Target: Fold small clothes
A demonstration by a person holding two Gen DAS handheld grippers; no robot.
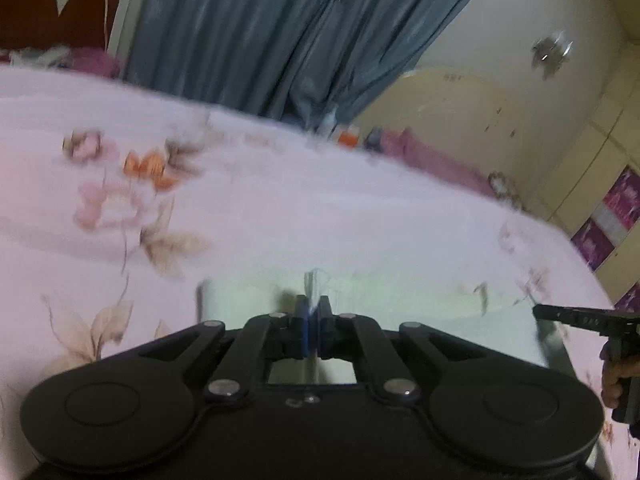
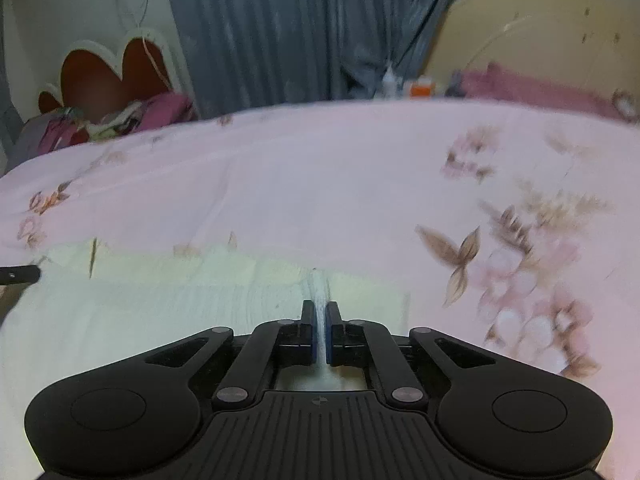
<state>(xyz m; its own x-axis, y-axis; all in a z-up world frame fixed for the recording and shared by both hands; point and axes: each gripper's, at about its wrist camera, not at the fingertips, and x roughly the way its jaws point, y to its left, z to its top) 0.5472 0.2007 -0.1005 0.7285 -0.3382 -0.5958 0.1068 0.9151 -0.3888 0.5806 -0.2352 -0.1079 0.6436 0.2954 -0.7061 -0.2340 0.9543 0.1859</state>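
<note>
A pale whitish-green small garment [image 1: 392, 300] lies spread on the pink floral bedsheet [image 1: 280, 208]. My left gripper [image 1: 314, 310] is shut on a pinched edge of the garment. The right gripper [image 1: 576, 318] shows at the right edge of the left wrist view, held in a hand. In the right wrist view the garment [image 2: 160, 304] stretches to the left, and my right gripper [image 2: 320, 316] is shut on a pinched fold of its edge. The tip of the left gripper [image 2: 20, 274] shows at the far left. Both views are motion-blurred.
The bed [image 2: 320, 168] fills both views. A blue-grey curtain [image 2: 300, 28] hangs behind it. A red and white headboard [image 2: 108, 76] with crumpled purple cloth [image 2: 160, 114] is at the far left. Small bottles and an orange box [image 2: 422, 88] stand beyond the far edge.
</note>
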